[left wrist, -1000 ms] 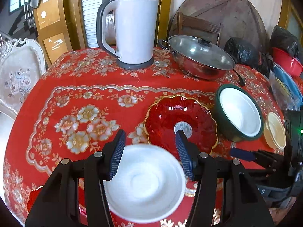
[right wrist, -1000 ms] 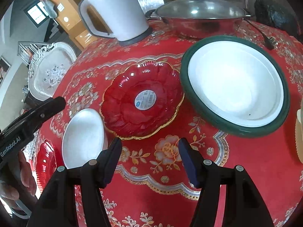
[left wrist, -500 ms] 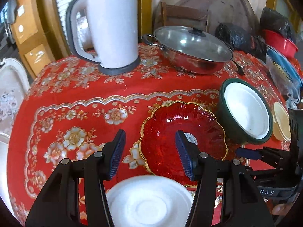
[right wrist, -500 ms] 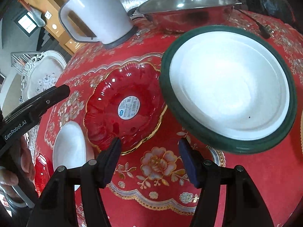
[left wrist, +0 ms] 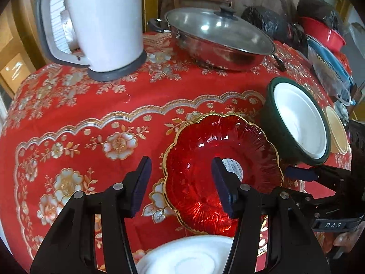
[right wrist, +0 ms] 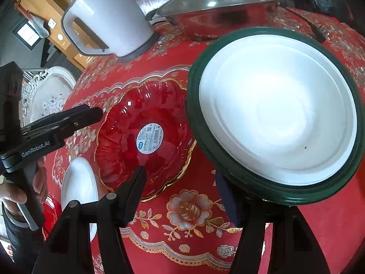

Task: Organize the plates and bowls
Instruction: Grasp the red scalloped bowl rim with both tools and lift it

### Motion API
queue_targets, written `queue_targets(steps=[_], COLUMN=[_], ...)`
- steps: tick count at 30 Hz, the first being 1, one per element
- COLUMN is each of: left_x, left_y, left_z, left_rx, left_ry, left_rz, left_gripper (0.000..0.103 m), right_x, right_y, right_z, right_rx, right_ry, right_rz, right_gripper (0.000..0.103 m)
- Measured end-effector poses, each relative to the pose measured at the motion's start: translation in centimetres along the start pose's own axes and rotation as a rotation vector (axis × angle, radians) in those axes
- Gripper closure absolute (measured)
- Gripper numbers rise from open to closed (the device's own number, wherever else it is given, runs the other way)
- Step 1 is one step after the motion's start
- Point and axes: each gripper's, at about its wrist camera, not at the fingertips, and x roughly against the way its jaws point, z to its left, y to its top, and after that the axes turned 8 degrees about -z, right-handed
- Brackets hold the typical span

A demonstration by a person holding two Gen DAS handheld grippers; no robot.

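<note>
Both grippers hang over the table (left wrist: 68, 118) with jaws released, nothing between them. The left gripper (left wrist: 181, 182) sits above the near-left rim of the red glass dish (left wrist: 205, 150), one finger inside its bowl line, the other over the cloth. The right gripper (right wrist: 180, 196) hovers at the gap between that dish and the green-rimmed bowl (right wrist: 273, 114), whose rim appears to overlap the dish's edge. A white plate (left wrist: 182, 258) lies just nearer. Here's the danger: that scalloped glass looks slick and thin, so a shallow pinch on its rim could let it slip and chip. Lifting it may also drag the green bowl, and the two grippers are close enough to collide.
</note>
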Motion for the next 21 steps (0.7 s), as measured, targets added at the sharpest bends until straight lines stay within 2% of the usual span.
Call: queue_targets(steps=[6, 12, 18, 19, 20, 21], left_x=[-1.5, -3.0, -4.1, -4.3, -4.5, -4.8], left_y=[0.1, -0.2, -0.5, -0.6, -0.7, -0.8], left_z=[-0.1, -0.1, 0.0, 0.0, 0.0, -0.2], left_rx=[0.012, 0.015, 0.029, 0.032, 0.033, 0.016], left_ry=[-0.032, -0.022, 0.003, 0.000, 0.002, 0.038], left_rz=[0.046, 0.093, 0.135, 0.144, 0.158, 0.164], left_gripper=[0.048, 0.048, 0.049, 0.053, 0.059, 0.068], right_x=[-0.7, -1.2, -1.9, -2.0, -2.1, -2.2], right_y=[0.1, 0.3, 0.5, 0.6, 0.6, 0.6], right_z=[0.2, 0.3, 1.1, 1.2, 1.2, 1.4], right_rx=[0.005, -0.008, 0.035, 0.039, 0.047, 0.057], right_ry=[-0.006, -0.001, 0.015, 0.015, 0.015, 0.016], right_rz=[0.011, 0.002, -0.031, -0.040, -0.053, -0.063], right_gripper=[0.040, 0.040, 0.041, 0.041, 0.046, 0.053])
